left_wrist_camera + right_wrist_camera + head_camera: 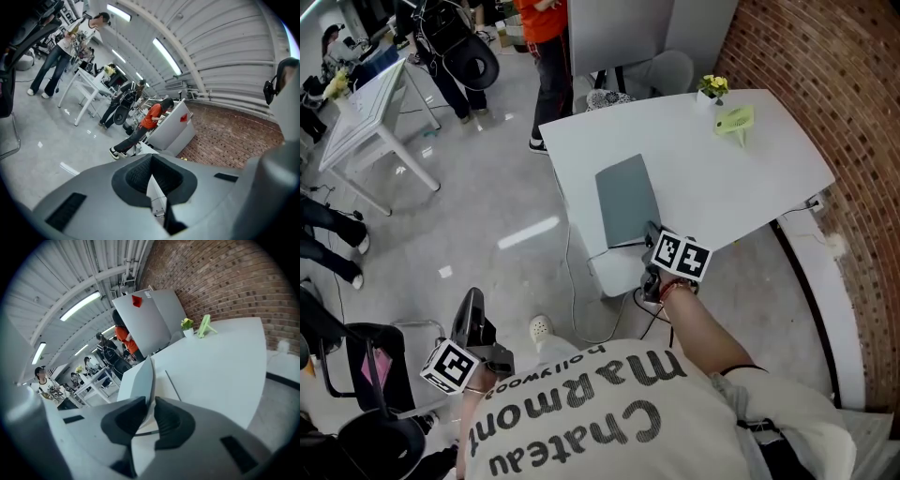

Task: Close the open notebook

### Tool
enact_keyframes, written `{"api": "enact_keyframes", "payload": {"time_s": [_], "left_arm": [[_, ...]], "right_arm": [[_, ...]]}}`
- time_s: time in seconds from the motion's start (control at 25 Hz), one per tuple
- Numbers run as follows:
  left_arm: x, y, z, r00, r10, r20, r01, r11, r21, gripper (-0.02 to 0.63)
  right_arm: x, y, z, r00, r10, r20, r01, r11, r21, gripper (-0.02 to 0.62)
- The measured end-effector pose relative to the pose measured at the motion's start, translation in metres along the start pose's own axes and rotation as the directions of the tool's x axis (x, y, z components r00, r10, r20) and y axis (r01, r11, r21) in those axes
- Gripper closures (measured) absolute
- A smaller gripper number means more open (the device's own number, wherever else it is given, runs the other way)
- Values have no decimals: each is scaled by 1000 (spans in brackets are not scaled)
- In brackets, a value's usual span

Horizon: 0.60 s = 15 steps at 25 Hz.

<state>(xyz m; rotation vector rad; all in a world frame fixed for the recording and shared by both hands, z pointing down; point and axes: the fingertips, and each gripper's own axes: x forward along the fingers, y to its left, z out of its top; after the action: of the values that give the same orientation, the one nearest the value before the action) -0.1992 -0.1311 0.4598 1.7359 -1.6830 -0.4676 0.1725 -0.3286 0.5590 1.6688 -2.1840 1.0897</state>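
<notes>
A grey notebook (626,199) lies near the front edge of the white table (741,187). My right gripper (653,234) is at its near corner. In the right gripper view the grey cover (143,380) stands on edge between the jaws of that gripper (147,405), which are shut on it; the pale pages (164,390) lie to its right. My left gripper (472,307) hangs low at the left, away from the table and over the floor. In the left gripper view the fingertips of that gripper (151,174) meet, with nothing between them.
A green stand (736,120) and a small pot of yellow flowers (711,87) sit at the table's far end. A person in an orange top (546,47) stands beyond it. A brick wall (844,112) runs along the right. Another white table (366,117) and chairs stand at the left.
</notes>
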Motion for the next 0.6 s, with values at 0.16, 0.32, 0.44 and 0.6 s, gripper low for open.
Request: {"api": "enact_keyframes", "payload": {"time_s": [0.16,0.32,0.44,0.6], "left_arm": [[1,-3,0,1000,4,3,-4,1000,-3,604],[0,2,-2,1000,11,1,-11,1000,-13,604],[-2,5,-2,1000,21,-6,-21,1000,-10,604],[-2,7,-1,1000,17,0,-17,1000,-5,605]], "right_arm": [[2,-12,-2,1000,-20,-12,21,1000,19,529],[5,-20,-9,999,-42,-26,43,999,32,524],[5,-23,-14,998,-53,-38,54,998,40,520],[8,-26,-21,997,-64,-52,66,997,50,514]]}}
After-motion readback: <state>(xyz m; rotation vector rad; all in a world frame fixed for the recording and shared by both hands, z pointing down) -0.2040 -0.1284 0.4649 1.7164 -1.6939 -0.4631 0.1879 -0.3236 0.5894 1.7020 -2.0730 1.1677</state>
